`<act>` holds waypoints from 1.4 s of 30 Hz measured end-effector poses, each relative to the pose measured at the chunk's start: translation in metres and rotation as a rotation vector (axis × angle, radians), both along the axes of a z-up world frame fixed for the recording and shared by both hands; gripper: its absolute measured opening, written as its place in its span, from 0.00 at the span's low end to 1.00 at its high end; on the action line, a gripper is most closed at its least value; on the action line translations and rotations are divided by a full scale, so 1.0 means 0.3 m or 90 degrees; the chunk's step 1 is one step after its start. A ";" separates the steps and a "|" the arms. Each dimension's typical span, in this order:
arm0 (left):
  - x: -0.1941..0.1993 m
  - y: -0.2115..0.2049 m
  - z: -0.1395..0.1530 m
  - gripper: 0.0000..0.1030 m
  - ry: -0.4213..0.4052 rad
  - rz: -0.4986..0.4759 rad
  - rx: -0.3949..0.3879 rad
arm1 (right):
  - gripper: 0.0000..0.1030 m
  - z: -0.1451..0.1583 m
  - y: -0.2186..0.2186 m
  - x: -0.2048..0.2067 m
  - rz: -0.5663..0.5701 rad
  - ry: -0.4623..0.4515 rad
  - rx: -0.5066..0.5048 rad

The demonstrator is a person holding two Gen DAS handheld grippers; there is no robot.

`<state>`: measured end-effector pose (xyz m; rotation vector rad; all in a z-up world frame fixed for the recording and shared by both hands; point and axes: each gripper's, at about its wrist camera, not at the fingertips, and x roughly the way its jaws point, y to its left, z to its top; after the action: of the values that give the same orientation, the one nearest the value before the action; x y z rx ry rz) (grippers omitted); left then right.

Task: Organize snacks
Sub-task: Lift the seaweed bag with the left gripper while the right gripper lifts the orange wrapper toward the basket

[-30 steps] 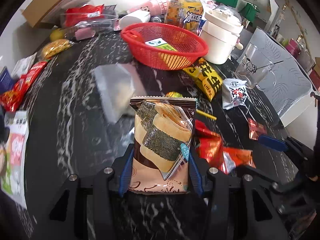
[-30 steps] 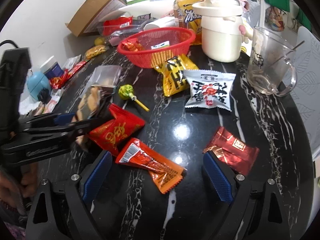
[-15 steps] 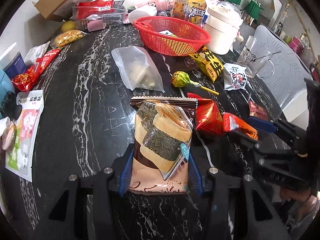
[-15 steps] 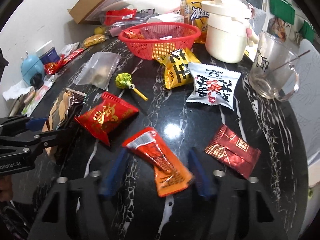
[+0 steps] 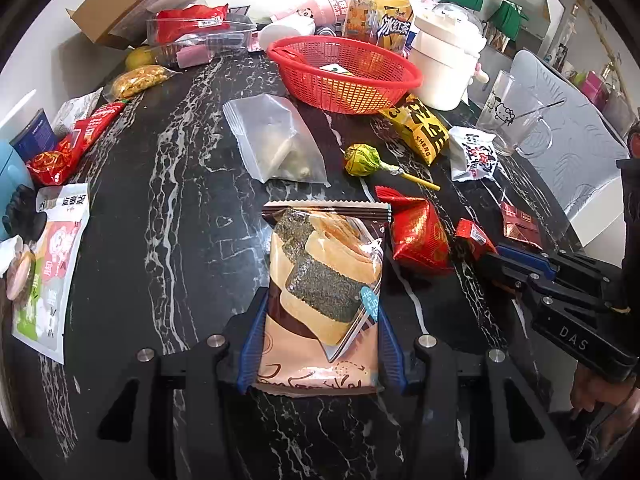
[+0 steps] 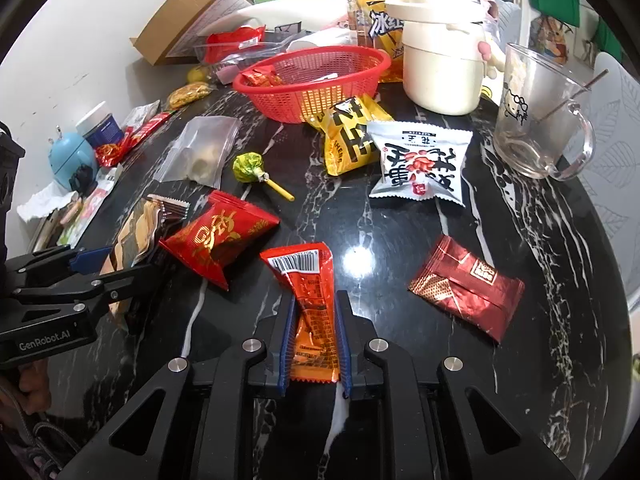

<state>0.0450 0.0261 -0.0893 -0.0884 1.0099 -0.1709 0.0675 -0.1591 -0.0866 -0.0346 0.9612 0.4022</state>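
With both pickups made and neither snack yet binned, I log the step as grasp done, carry pending: my left hand-held gripper (image 5: 320, 344) clamps the seaweed pack (image 5: 324, 292), my right hand-held gripper (image 6: 314, 340) is pinched narrow on the orange sachet (image 6: 312, 304), its far end low over the tabletop (image 6: 400, 216). Next, by my reckoning: lift both clear of the red pouch (image 6: 218, 236) and carry them to the basket (image 6: 312, 80) at the far side, releasing inside its rim.
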 end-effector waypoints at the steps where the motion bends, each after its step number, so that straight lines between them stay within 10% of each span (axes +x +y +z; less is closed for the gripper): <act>1: -0.003 0.000 0.001 0.48 0.003 -0.002 -0.006 | 0.17 0.000 -0.002 -0.003 0.000 0.002 0.003; 42: -0.038 -0.089 0.198 0.48 -0.080 -0.053 -0.094 | 0.17 0.205 -0.032 -0.070 0.054 -0.061 0.103</act>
<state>0.0336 -0.0006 -0.0298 -0.1685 0.8746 -0.3241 0.0465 -0.1688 -0.0250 0.0522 0.8320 0.5508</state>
